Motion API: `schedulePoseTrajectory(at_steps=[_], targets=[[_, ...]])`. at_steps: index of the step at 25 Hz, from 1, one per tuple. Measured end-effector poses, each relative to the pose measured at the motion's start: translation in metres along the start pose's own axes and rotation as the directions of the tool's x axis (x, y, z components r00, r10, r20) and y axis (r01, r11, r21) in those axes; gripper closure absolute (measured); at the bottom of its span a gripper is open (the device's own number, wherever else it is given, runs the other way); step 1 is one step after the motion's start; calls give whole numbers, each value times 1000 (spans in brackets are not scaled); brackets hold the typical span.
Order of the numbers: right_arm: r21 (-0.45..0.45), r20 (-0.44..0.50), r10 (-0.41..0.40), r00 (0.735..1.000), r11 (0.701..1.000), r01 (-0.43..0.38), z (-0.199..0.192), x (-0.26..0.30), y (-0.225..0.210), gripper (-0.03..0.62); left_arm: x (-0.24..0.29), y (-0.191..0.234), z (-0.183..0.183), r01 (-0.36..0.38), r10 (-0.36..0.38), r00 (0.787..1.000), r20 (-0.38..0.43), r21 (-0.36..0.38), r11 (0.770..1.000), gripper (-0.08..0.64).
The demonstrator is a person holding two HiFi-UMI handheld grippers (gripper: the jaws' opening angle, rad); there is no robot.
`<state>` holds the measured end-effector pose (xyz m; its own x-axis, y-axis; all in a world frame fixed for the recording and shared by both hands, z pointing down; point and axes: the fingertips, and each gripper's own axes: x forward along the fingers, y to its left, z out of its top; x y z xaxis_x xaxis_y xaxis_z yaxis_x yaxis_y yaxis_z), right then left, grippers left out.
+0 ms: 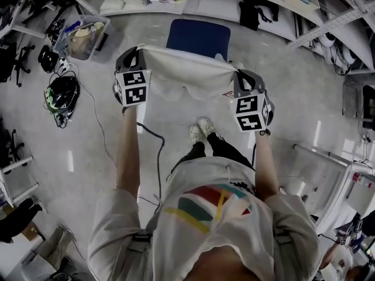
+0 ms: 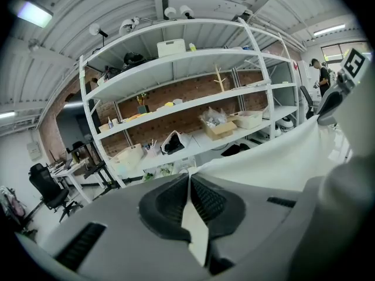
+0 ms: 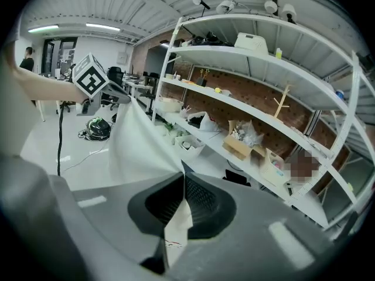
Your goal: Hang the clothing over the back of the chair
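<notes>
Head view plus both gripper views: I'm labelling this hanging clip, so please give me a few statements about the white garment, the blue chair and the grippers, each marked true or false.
1. The white cloth garment is spread out between the two grippers. True.
2. The left gripper is open and empty. False: it is shut on an edge of the garment.
3. The garment is draped over the back of the blue chair. False: both grippers hold it up on the person's side of the chair.
4. The right gripper is shut on the garment. True.
</notes>
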<state>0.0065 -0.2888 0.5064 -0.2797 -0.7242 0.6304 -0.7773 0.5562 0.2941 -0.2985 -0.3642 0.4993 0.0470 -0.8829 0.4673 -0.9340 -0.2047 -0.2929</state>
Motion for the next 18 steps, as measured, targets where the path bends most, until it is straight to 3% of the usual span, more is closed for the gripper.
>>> schedulePoseTrajectory(at_steps=[8, 18], targets=[[4, -95, 49, 994, 999, -49, -41, 17, 25, 581, -3, -16, -54, 26, -26, 995, -96, 0, 1000, 545], [-13, -158, 64, 985, 998, -67, -74, 23, 41, 581, -10, -32, -84, 49, -46, 987, -156, 14, 999, 545]])
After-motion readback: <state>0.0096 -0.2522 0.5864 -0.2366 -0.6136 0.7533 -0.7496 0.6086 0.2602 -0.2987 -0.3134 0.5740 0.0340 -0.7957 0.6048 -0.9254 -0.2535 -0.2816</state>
